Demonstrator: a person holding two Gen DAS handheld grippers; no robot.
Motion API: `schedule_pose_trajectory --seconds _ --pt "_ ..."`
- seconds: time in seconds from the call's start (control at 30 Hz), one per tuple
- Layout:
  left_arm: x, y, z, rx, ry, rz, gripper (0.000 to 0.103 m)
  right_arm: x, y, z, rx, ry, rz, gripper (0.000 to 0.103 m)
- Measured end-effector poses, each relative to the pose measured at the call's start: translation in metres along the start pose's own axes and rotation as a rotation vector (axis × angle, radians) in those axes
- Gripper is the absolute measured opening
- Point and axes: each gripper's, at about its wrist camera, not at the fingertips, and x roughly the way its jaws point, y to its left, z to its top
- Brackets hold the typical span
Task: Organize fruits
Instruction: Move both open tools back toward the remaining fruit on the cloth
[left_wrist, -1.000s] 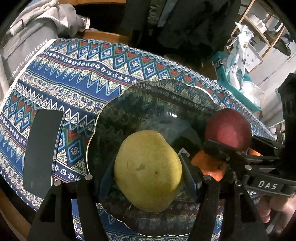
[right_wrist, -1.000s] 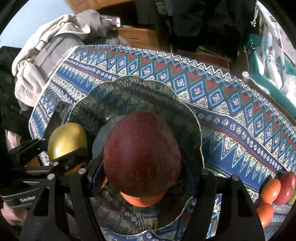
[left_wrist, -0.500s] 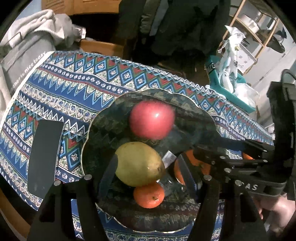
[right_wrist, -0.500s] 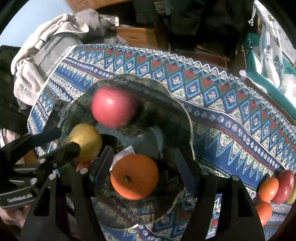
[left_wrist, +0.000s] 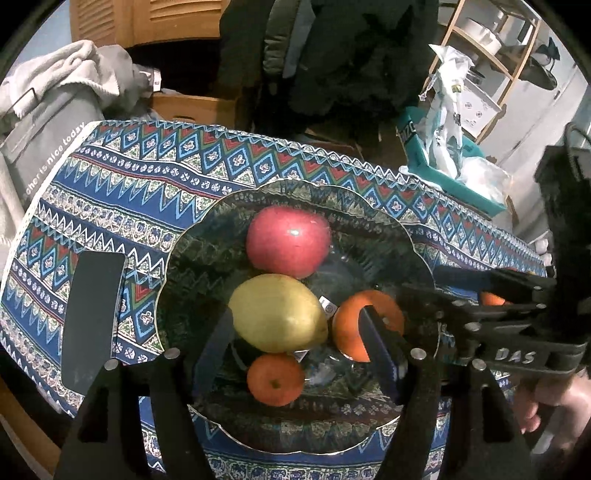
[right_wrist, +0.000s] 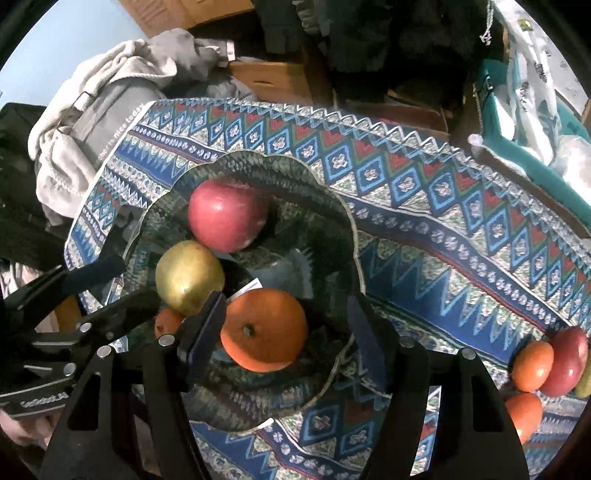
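Observation:
A clear glass bowl (left_wrist: 417, 236) (right_wrist: 351, 229) on the patterned tablecloth holds a red apple (left_wrist: 288, 242) (right_wrist: 227, 214), a yellow pear (left_wrist: 277, 312) (right_wrist: 189, 275), a large orange (left_wrist: 352, 325) (right_wrist: 264, 328) and a small orange (left_wrist: 275, 378) (right_wrist: 167, 321). My left gripper (left_wrist: 295, 339) is open and empty, raised above the pear. My right gripper (right_wrist: 284, 328) is open and empty, above the large orange. Each gripper shows at the side of the other's view.
More fruit lies on the cloth at the right: two oranges (right_wrist: 532, 365) (right_wrist: 522, 415) and a red apple (right_wrist: 567, 360). A black flat object (left_wrist: 90, 317) lies left of the bowl. Grey clothing (right_wrist: 92, 122) is at the table's far left, a teal bin (left_wrist: 443, 177) behind.
Both grippers opened and let go: the pear and the red apple dropped into the bowl. The apple rolled to the far side. Both grippers have lifted back.

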Motion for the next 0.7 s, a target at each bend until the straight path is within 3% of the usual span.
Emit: schedule_pose_trajectory --seconds 0.37,0.7 --pt "-0.016 -0.034 0.001 0.05 -0.022 -0.026 0.076 -0.046 -0.023 -0.016 0.013 -0.069 -0.064 0.074" --pt "-0.033 -0.092 -0.005 0.168 -0.043 -0.051 0.08 -0.094 -0.051 -0.042 0.045 -0.132 -0.119 0.079"
